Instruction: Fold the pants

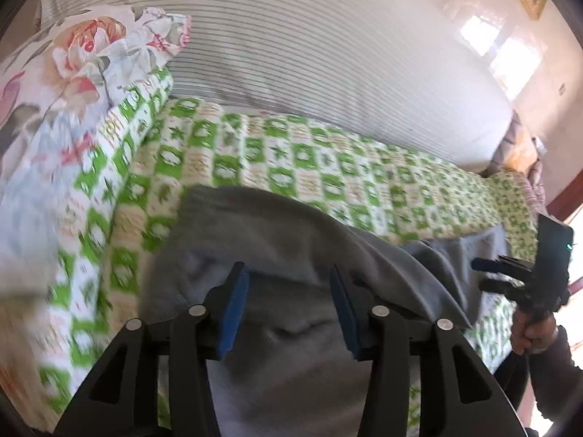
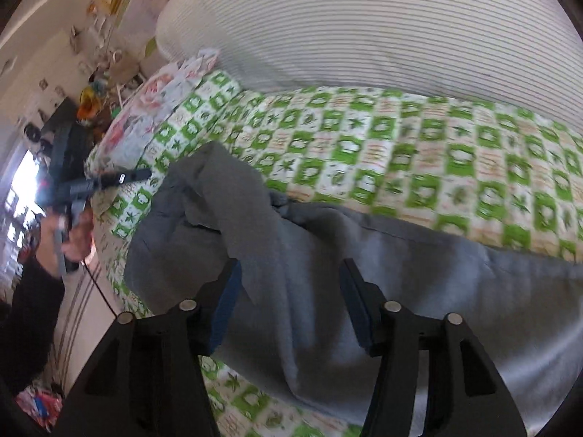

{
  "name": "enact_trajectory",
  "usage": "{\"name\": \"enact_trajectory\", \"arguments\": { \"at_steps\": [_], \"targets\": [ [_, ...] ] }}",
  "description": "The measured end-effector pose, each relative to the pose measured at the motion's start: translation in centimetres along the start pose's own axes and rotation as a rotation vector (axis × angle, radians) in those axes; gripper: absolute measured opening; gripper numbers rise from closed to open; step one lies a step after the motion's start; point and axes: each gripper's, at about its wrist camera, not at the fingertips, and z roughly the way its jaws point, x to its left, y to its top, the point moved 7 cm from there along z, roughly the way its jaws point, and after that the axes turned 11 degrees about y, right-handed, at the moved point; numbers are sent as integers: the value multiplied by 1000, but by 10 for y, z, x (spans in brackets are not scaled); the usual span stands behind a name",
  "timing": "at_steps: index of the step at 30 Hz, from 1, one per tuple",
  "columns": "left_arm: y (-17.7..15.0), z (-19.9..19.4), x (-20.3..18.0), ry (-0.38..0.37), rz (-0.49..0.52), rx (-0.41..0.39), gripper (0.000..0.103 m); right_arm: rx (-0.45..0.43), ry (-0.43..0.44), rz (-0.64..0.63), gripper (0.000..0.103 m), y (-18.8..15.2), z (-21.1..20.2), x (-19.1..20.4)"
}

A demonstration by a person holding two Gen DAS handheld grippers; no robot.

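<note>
1 pair of grey pants [image 2: 320,255] lies on the bed, on top of the green-and-white checked sheet [image 2: 419,145]. The cloth is a soft, plain grey with no visible print. In the right wrist view it is spread wide across the near half of the bed, and 1 part is thrown back over the rest, so a loose, rumpled flap [image 2: 218,196] rises at the left end, with deep creases below it. In the left wrist view the pants [image 1: 255,233] show a rounded far edge and a shallow dent in the cloth close to the camera.

2 grippers are in view, 1 in each hand. The left gripper [image 1: 289,298] hangs over the pants with its 2 blue-padded fingers [image 1: 235,306] apart; grey cloth lies behind the gap, and no fold is pinched. The right gripper [image 2: 288,302] hangs over the pants likewise, its 2 fingers [image 2: 224,309] apart, and the pads do not press on the cloth. Each gripper also shows small at the edge of the other's view, held by a hand [image 1: 533,331] with a dark sleeve [image 2: 29,313].

Beyond the pants, 1 flowered pillow [image 1: 83,58] sits at the end of the bed, and 1 large striped cushion [image 2: 382,25] runs along the far side.
</note>
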Motion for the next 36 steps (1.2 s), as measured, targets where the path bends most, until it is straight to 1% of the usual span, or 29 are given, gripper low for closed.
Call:
{"name": "enact_trajectory", "arguments": {
  "at_steps": [3, 8, 11, 12, 14, 16, 19, 20, 21, 22, 23, 24, 25, 26, 27, 28, 29, 30, 33, 35, 36],
  "targets": [
    [14, 18, 17, 17, -3, 24, 53, 23, -3, -18, 62, 7, 12, 5],
    [33, 52, 35, 57, -27, 80, 55, 46, -9, -31, 64, 17, 28, 5],
    [39, 75, 47, 96, -55, 120, 57, 56, -5, -29, 64, 21, 35, 3],
    [41, 84, 53, 119, -72, 137, 57, 60, -3, -29, 65, 21, 37, 3],
    [41, 95, 59, 141, -93, 162, 58, 72, -5, -36, 68, 22, 43, 2],
    [36, 107, 62, 148, -111, 199, 62, 84, -12, -49, 70, 21, 50, 3],
    [28, 116, 62, 156, -110, 215, 63, 111, -17, -82, 71, 16, 63, 8],
    [27, 118, 62, 157, -108, 214, 63, 121, -28, -98, 74, 15, 68, 10],
    [24, 120, 61, 161, -101, 207, 59, 136, -53, -118, 76, 13, 73, 10],
    [22, 120, 60, 165, -92, 200, 40, 159, -122, -153, 76, 10, 81, 8],
    [21, 120, 60, 170, -82, 192, 30, 171, -174, -179, 76, 8, 87, 6],
    [21, 118, 57, 150, -75, 182, 25, 179, -205, -200, 74, 6, 93, 4],
    [21, 114, 54, 137, -71, 158, 20, 182, -207, -206, 67, 5, 97, 3],
    [22, 109, 52, 137, -63, 135, 18, 184, -193, -202, 37, 5, 99, 2],
    [25, 100, 49, 133, -59, 93, 15, 190, -176, -185, 18, 6, 102, 0],
    [28, 90, 47, 129, -62, 61, 13, 185, -175, -172, 17, 8, 101, -1],
    [32, 78, 45, 123, -68, 26, 13, 166, -184, -169, 13, 13, 97, -2],
    [37, 57, 44, 109, -78, -34, 13, 133, -190, -174, 12, 21, 90, -1],
    [46, 4, 42, 69, -99, -173, 13, 39, -187, -173, 12, 40, 67, 6],
    [42, -32, 43, 30, -106, -261, 13, -11, -182, -179, 12, 52, 50, 11],
    [35, -49, 41, 10, -107, -298, 13, -24, -177, -184, 12, 54, 44, 14]
  ]
}}
